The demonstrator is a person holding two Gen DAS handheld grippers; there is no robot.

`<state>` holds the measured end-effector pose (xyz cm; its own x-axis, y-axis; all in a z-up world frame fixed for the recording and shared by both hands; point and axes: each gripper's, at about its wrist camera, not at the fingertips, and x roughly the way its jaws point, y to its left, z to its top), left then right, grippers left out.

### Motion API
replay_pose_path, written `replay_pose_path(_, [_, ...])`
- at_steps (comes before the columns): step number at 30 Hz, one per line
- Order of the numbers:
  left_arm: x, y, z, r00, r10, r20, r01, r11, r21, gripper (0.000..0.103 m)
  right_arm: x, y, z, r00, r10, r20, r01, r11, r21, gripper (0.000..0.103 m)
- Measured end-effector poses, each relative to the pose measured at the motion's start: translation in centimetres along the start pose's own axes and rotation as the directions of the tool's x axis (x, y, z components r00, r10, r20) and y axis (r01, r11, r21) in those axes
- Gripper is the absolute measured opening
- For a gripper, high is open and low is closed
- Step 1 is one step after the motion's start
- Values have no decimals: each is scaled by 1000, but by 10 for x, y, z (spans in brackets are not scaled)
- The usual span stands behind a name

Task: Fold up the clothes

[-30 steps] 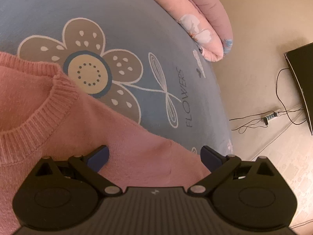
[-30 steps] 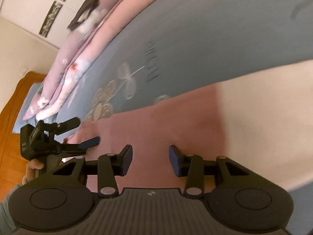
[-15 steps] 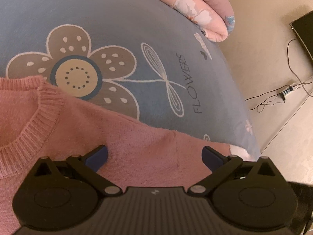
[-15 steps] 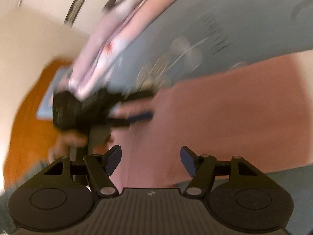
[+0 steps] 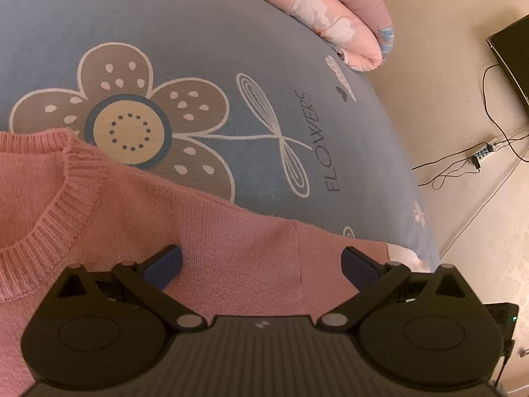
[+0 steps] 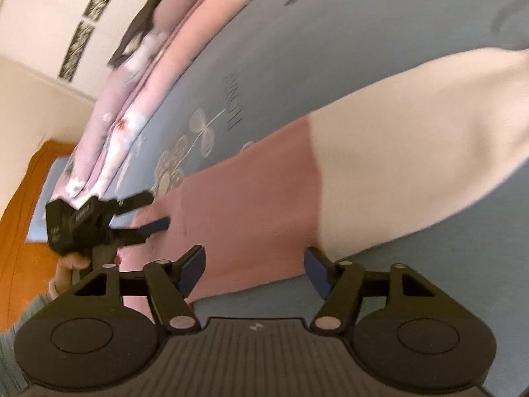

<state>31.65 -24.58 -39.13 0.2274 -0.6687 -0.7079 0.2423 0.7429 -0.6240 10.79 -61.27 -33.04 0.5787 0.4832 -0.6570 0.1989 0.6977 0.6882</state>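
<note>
While the pink knitted sweater with a cream lower part (image 6: 297, 178) lies flat and unfolded on the blue flower-printed bedsheet (image 5: 205, 39), the left gripper (image 5: 261, 264) and right gripper (image 6: 254, 268) both stand wide and empty above it, the right having just opened, so folding seems barely begun.

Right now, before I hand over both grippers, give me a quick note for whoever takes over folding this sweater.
Left gripper: fingers wide open, nothing held, over the sweater's shoulder beside the ribbed collar.
Right gripper: its fingers have just been opening; open now, nothing pressed between them, over the lower edge of the sweater's pink part near the cream section.
The sweater lies spread flat on the blue flower-print bedsheet, with a pink quilt at the far edge.
Done: the garment looks laid out; no fold is visible.
Left: probably grasp one side and start the folds.
</note>
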Motion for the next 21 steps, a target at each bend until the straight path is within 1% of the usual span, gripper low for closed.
replay_pose_path(1, [0, 0, 0, 1000, 1, 0, -1, 1000, -1, 102, -1, 5, 1, 1000, 14, 18, -14, 1000, -1, 74])
replay_pose_path(3, [0, 0, 1, 1000, 3, 1, -3, 1000, -4, 102, 6, 16, 3, 996, 74, 44, -73, 997, -18, 80])
replay_pose_path(5, [0, -2, 1, 1000, 14, -1, -14, 1000, -5, 102, 22, 28, 6, 995, 88, 46, -86, 995, -50, 81])
replay_pose_path(7, [1, -4, 1, 1000, 26, -1, -26, 1000, -8, 102, 38, 30, 7, 998, 57, 28, -54, 995, -79, 81])
replay_pose_path(9, [2, -5, 1, 999, 34, -1, -34, 999, -7, 102, 39, 17, 8, 1000, -1, 24, 3, 997, -81, 80])
replay_pose_path(10, [2, -6, 1, 999, 36, -1, -36, 999, -6, 102, 34, 8, 10, 1000, -7, 28, 9, 997, -78, 76])
replay_pose_path(11, [2, -5, 1, 999, 36, -1, -36, 999, -6, 102, 24, -2, 13, 999, -8, 38, 10, 997, -72, 76])
replay_pose_path(13, [2, -5, 0, 1000, 31, 1, -31, 1000, -3, 102, 1, -20, 17, 995, -68, 72, 73, 995, -68, 76])
replay_pose_path(14, [2, -4, -1, 1000, 30, 2, -30, 1000, -4, 102, -9, -30, 19, 993, -79, 86, 84, 995, -56, 76])
replay_pose_path(15, [2, -4, -1, 1000, 28, 4, -28, 1000, -5, 102, -19, -40, 22, 992, -78, 99, 82, 996, -36, 75])
replay_pose_path(16, [1, -3, -1, 1000, 26, 5, -26, 1000, -7, 102, -27, -47, 25, 990, -95, 109, 96, 995, -9, 78])
replay_pose_path(17, [1, -4, -1, 1000, 27, 6, -27, 1000, -7, 102, -32, -51, 28, 986, -121, 113, 120, 993, 16, 78])
replay_pose_path(18, [2, -4, -1, 1000, 28, 5, -28, 1000, -6, 102, -36, -52, 31, 985, -124, 122, 120, 992, 38, 78])
replay_pose_path(21, [2, -5, 0, 999, 35, 1, -35, 999, -4, 102, -39, -44, 37, 980, -43, 197, 32, 998, 58, 81])
